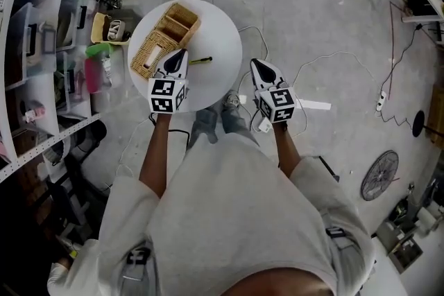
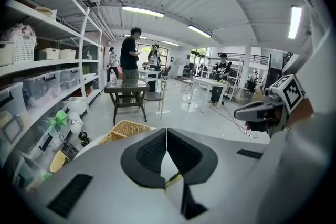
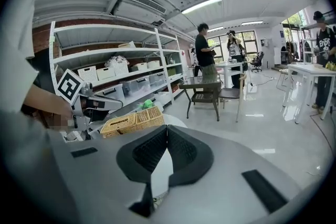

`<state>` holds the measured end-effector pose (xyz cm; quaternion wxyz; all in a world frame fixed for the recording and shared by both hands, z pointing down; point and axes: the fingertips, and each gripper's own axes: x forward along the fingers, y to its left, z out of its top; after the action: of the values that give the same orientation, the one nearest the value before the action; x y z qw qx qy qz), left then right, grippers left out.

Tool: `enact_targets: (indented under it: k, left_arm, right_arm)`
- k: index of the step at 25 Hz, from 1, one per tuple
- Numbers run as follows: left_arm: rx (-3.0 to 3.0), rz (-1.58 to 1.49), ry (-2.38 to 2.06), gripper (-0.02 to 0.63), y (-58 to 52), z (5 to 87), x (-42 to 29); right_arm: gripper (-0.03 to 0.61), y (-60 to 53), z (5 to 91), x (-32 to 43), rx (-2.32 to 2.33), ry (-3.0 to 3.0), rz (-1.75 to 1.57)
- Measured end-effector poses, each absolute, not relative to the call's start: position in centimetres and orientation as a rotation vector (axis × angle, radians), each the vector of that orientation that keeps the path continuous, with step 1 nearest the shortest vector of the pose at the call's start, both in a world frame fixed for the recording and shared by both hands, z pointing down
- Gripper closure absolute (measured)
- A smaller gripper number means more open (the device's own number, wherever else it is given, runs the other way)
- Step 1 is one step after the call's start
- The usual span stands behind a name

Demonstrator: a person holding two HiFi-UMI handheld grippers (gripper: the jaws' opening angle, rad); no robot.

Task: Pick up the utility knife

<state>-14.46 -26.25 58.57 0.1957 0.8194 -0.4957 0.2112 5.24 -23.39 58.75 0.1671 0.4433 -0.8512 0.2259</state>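
Head view shows the round counter (image 1: 218, 28) bearing a basket (image 1: 163, 38), the left tool (image 1: 180, 55) and right tool (image 1: 257, 64) both clenched on nothing, and the knife (image 1: 200, 60) lying beside the basket just ahead of the left tool, which should open wide before straddling the knife's middle.

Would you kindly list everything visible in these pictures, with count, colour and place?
round table: one, white, in front of the person
wicker basket: one, tan, on the table's left part
utility knife: one, yellow and black, on the table, right of the basket
shelving: white, along the left, holding bins and oddments
cables: several, white and red, on the floor right of the table
bystanders: at least four, by far tables
left gripper: one, shut, empty, over the table beside the knife
right gripper: one, shut, empty, just off the table's right edge
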Motion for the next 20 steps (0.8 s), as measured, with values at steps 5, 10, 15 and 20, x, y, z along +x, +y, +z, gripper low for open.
enact_targets:
  k: [5,10,15,20]
  left_arm:
    - [2.284,0.65,-1.32,0.591,-24.9,61.2,-13.9]
    - [2.318,0.77,-1.238,0.591,-23.8,63.5,-13.0]
    - [2.401,0.984,-1.122,0.591,-23.3,65.2,-11.8]
    - [2.503,1.254,-0.949,0.591,-22.6,67.2,-10.1]
  right_arm:
    - [0.548,-21.8,60.2,5.1,1.259,-2.388,0.684]
    - [0.548,-20.6,61.7,5.7,1.266,-2.357,0.718]
    - [0.548,-19.6,62.5,6.3,1.263,-2.332,0.743]
    - [0.548,-19.0,63.0,6.7,1.256,-2.317,0.764]
